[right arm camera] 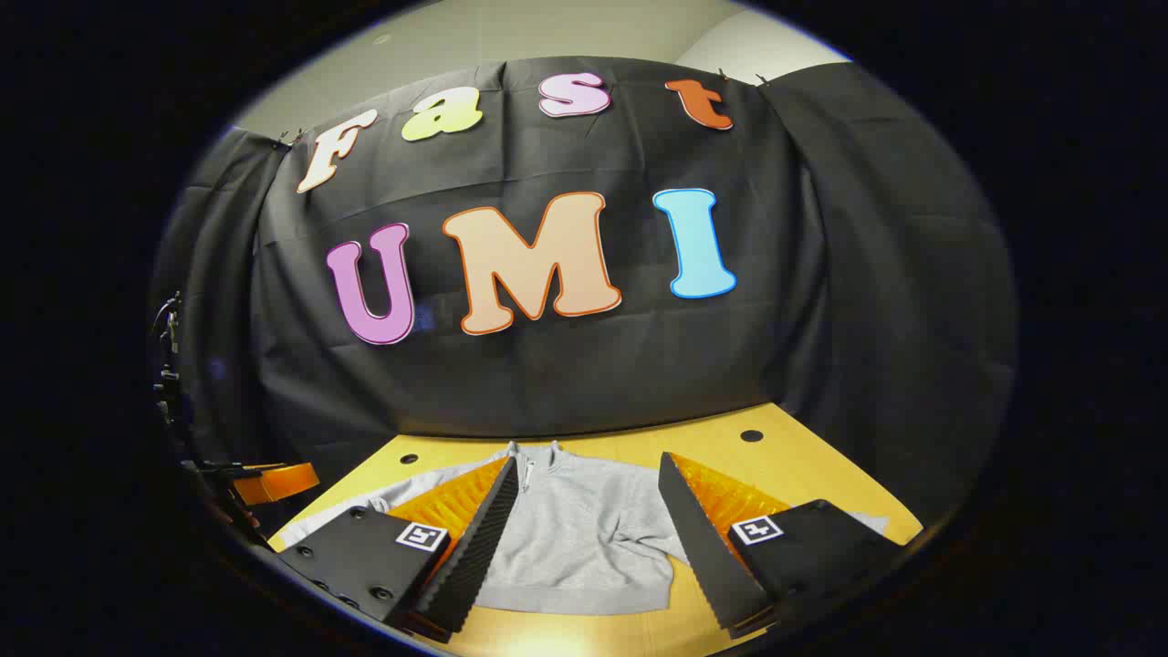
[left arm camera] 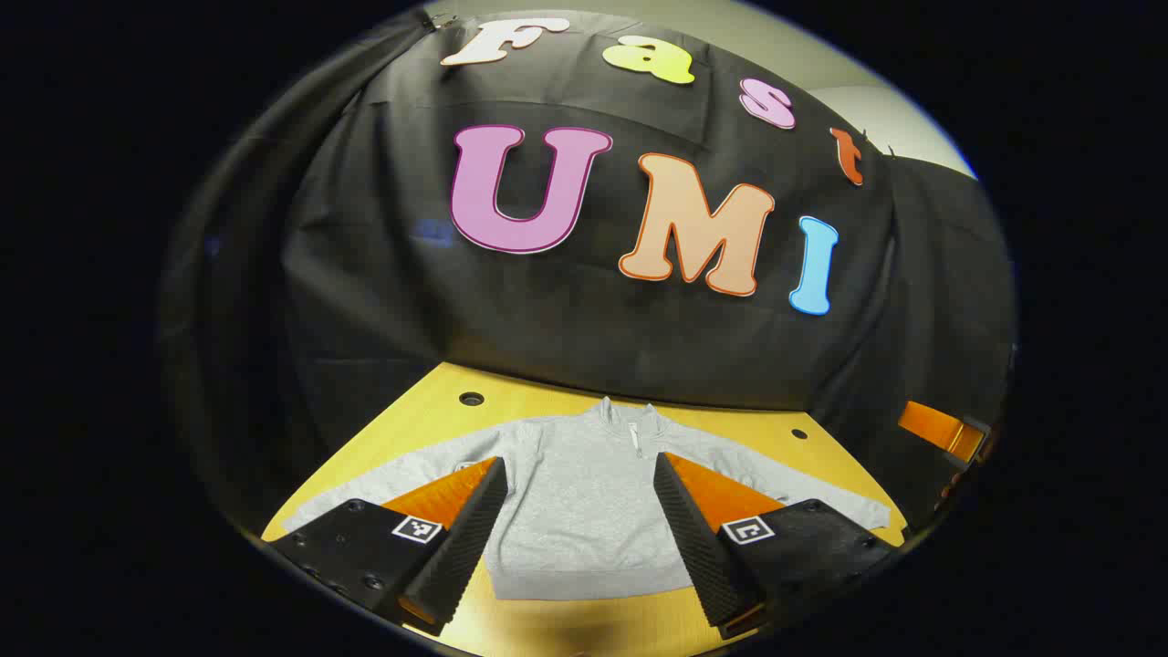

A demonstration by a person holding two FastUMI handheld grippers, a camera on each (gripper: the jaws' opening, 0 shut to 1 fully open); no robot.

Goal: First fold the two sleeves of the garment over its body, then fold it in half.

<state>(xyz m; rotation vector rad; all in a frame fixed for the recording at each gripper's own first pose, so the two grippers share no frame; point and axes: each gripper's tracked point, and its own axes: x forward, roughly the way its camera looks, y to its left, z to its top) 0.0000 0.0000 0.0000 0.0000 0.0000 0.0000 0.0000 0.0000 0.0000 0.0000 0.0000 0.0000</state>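
Grey long-sleeved zip-neck sweatshirt (left arm camera: pixel 584 511) lies flat on the yellow wooden table (left arm camera: pixel 438 401), collar toward the far edge. Left gripper (left arm camera: pixel 580 538) and right gripper (right arm camera: pixel 584 547) gape wide, empty — fingers hide both sleeves' inner parts.

Sweatshirt (left arm camera: pixel 584 511) sleeves partly hidden behind the left claw's (left arm camera: pixel 579 538) fingers.

In the left gripper view, the left gripper (left arm camera: pixel 577 538) sits at the bottom centre of the frame, its two fingers (left arm camera: pixel 474 538) spread wide apart and gripping nothing. In the right gripper view, the right gripper (right arm camera: pixel 589 543) likewise sits low and centred, fingers (right arm camera: pixel 479 538) parted, nothing between them.
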